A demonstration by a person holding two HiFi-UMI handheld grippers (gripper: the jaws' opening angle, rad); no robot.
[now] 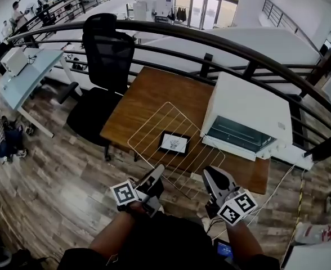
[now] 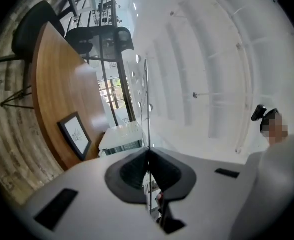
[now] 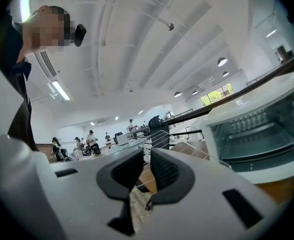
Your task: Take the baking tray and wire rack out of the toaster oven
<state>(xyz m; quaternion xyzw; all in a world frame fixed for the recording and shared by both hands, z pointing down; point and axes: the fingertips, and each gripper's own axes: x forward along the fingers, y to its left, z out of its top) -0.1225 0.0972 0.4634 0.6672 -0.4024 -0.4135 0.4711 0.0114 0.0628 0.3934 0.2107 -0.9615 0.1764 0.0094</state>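
Observation:
The wire rack (image 1: 154, 133) hangs level over the wooden table (image 1: 154, 89), just in front of the white toaster oven (image 1: 250, 111), whose door (image 1: 233, 136) lies open. My left gripper (image 1: 157, 173) is shut on the rack's near edge. In the left gripper view the rack (image 2: 146, 94) runs edge-on out of the closed jaws of the left gripper (image 2: 148, 151). My right gripper (image 1: 210, 176) grips the same edge further right. The right gripper view has my right gripper (image 3: 147, 156) with its jaws narrowly apart around the rack's wires (image 3: 187, 151). A flat level shows inside the oven (image 3: 257, 129); I cannot tell whether it is the baking tray.
A small black picture frame (image 1: 174, 143) lies on the table under the rack. A black office chair (image 1: 103, 61) stands at the table's far left. A dark railing (image 1: 210, 38) runs behind table and oven. White cables trail on the wooden floor (image 1: 278, 184) at right.

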